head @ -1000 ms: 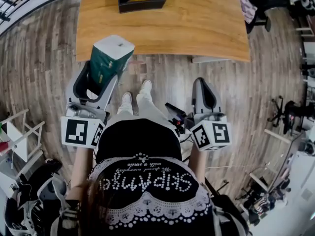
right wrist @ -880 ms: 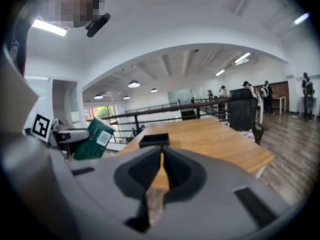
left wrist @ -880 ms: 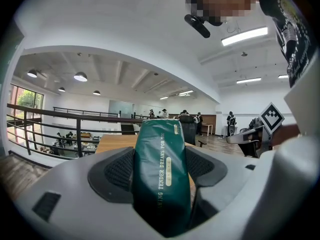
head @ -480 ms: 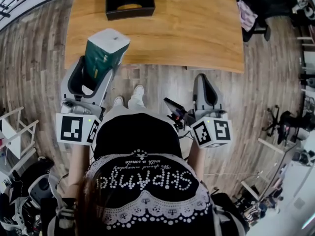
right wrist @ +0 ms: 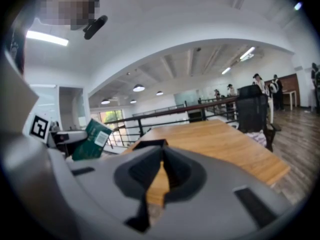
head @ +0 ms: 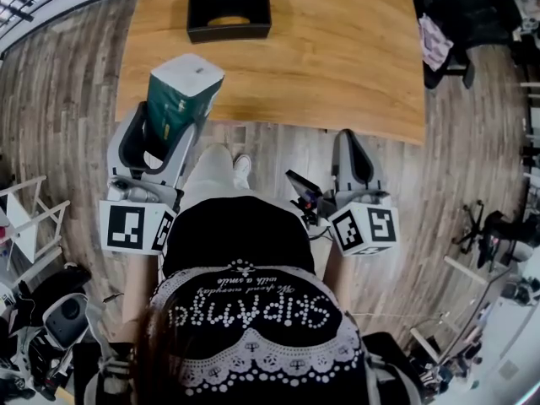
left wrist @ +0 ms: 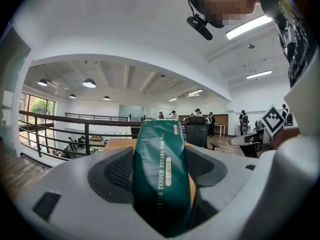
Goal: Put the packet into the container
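Observation:
A dark green packet [head: 180,91] with a white end stands upright between the jaws of my left gripper [head: 165,123], which is shut on it just short of the table's near edge. In the left gripper view the packet [left wrist: 157,154] fills the gap between the pads of the left gripper [left wrist: 161,170]. The black open container [head: 229,30] sits at the far side of the wooden table [head: 337,57], well beyond the packet. My right gripper [head: 353,144] hangs over the floor with its jaws closed together and nothing held; in its own view the right gripper [right wrist: 161,159] looks along the table [right wrist: 225,144].
A black chair with a cloth [head: 437,39] stands at the table's right end. A white rack [head: 25,218] and dark gear [head: 51,310] crowd the floor at the left. A railing [left wrist: 60,129] runs behind the table, with people [left wrist: 200,116] far back.
The person has stepped toward the table, one leg now forward; the table and container sit slightly lower in the head view. Both grippers hold the same states.

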Demonstrator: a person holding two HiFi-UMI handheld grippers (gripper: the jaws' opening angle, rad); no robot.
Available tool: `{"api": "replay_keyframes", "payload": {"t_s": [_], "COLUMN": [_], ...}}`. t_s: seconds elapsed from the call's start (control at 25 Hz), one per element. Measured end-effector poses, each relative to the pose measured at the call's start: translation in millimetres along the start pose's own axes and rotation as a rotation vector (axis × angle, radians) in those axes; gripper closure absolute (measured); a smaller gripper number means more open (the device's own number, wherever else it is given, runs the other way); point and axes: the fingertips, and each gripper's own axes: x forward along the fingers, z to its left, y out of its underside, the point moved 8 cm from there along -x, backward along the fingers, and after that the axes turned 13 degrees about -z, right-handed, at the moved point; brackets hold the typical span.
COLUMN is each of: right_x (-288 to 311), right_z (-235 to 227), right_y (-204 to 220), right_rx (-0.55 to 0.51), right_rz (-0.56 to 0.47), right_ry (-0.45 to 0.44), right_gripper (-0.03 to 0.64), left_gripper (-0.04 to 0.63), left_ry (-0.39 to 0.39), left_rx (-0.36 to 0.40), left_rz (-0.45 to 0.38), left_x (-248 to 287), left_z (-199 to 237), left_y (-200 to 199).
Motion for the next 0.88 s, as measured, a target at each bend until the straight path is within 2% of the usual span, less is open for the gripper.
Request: {"api": "replay_keyframes", "payload": {"t_s": [0.12,0.4,0.88], "right_x": [3.8,23.8,117.6], "right_z": [1.0,-28.4,3.9], "right_y": [-0.8,-7.7,-31.4], "right_rx": [0.001,0.002,-0.026], "right_rz": [-0.007,-0.005,-0.010], "right_ry": [0.001,0.047,0.061], "right_gripper": [0.578,0.578,0.578], "left_gripper": [0.244,0.245,0.247], "left_ry": [0.005,0.036,0.056], "left_rx": [0.002,-0.005,-0.037], "left_rz": [-0.013,-0.008,0.017], "left_x": [3.4,47.7,101.9], "left_z": [3.6,-0.2,75.3], "left_y": [-1.4,3.0,0.2]}}
